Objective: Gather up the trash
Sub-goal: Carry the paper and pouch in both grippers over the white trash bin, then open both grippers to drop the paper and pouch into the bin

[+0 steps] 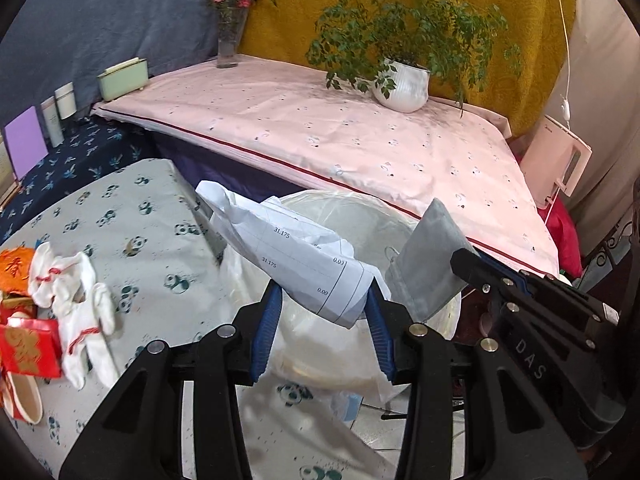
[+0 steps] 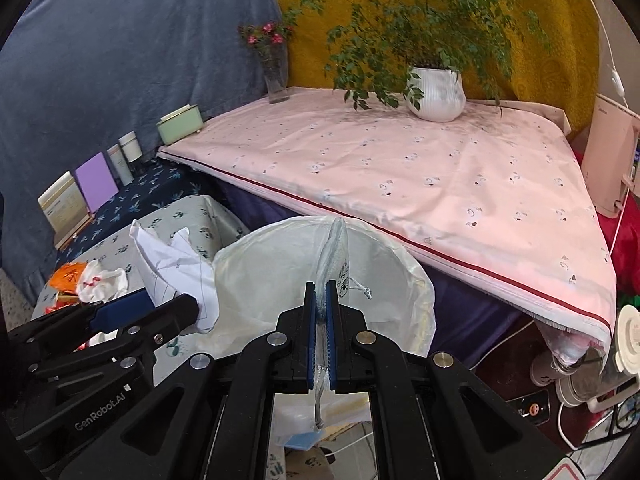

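Clamping a crumpled white printed paper sheet (image 1: 304, 256) between its blue pads, the left gripper (image 1: 324, 304) holds it above the round bin lined with a translucent white plastic bag (image 1: 352, 216). Just right of the bin's centre, the right gripper (image 2: 322, 300) is shut tight on a flat grey cloth pouch with a drawstring (image 2: 334, 248), also over the bin's open mouth. Left of the bin, a counter under a panda-print cloth (image 1: 132, 240) carries white socks with red trim (image 1: 76, 296) and red-and-gold packets (image 1: 28, 348). Behind the bin, a pink-covered surface (image 1: 360, 136) bears a leafy green plant in a ribbed white pot (image 1: 402, 86) and a glass vase of pink flowers (image 1: 229, 36).
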Available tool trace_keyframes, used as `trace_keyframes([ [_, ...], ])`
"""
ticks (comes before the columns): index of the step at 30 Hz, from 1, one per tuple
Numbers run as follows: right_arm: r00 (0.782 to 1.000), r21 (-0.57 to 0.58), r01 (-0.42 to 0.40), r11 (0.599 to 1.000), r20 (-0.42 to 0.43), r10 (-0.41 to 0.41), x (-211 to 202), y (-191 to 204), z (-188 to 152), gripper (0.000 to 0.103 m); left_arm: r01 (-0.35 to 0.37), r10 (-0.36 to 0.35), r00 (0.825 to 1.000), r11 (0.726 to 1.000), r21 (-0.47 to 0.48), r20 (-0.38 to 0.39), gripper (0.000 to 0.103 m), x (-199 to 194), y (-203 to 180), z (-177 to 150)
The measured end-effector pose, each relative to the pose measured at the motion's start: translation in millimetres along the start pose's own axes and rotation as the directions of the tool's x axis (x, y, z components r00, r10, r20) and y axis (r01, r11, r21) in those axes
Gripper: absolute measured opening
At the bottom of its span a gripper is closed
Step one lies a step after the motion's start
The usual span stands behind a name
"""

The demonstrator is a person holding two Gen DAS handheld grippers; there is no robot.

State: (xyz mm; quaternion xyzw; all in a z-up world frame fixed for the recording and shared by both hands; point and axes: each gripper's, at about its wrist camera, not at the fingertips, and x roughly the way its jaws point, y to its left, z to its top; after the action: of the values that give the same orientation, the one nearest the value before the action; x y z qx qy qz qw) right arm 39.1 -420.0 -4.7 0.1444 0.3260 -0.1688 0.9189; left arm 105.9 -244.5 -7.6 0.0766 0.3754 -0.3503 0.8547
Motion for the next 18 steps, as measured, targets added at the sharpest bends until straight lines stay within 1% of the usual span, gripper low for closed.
trace_keyframes([
  [4, 1.0, 0.009, 0.012, 1.0, -0.01, -0.012, 12, -6, 2, 0.004, 0.013, -0.013, 1.0, 1.0, -0.007, -0.024, 0.042, 18, -2, 3],
  [9, 1.0, 0.012, 0.022, 1.0, -0.014, -0.022, 21, -10, 4, 0.006, 0.018, -0.019, 0.999, 1.0, -0.014, -0.037, 0.042, 30, 0, 3],
  [10, 1.0, 0.012, 0.024, 1.0, -0.012, -0.024, 22, -10, 4, 0.006, 0.016, -0.017, 0.999, 1.0, -0.014, -0.037, 0.044, 32, 1, 3],
  [11, 1.0, 0.012, 0.026, 1.0, -0.009, -0.026, 23, -9, 5, 0.006, 0.014, -0.015, 0.999, 1.0, -0.015, -0.038, 0.046, 32, 2, 3],
  [13, 1.0, 0.011, 0.025, 1.0, -0.005, -0.025, 23, -8, 6, 0.008, 0.004, -0.005, 1.0, 1.0, -0.024, -0.029, 0.057, 32, 5, 4],
  [14, 1.0, 0.01, 0.023, 1.0, -0.004, -0.023, 24, -7, 6, 0.008, -0.002, 0.002, 1.0, 1.0, -0.028, -0.022, 0.06, 30, 6, 4],
  [15, 1.0, 0.009, 0.022, 1.0, -0.003, -0.022, 24, -7, 7, 0.009, -0.005, 0.005, 1.0, 1.0, -0.031, -0.019, 0.066, 29, 8, 5],
  [16, 1.0, 0.008, 0.021, 1.0, 0.0, -0.021, 23, -6, 7, 0.01, -0.011, 0.011, 1.0, 0.999, -0.035, -0.01, 0.069, 27, 10, 5],
  [18, 1.0, 0.008, 0.019, 1.0, 0.006, -0.019, 22, -5, 8, 0.015, -0.02, 0.02, 1.0, 0.999, -0.035, 0.0, 0.073, 23, 12, 5],
])
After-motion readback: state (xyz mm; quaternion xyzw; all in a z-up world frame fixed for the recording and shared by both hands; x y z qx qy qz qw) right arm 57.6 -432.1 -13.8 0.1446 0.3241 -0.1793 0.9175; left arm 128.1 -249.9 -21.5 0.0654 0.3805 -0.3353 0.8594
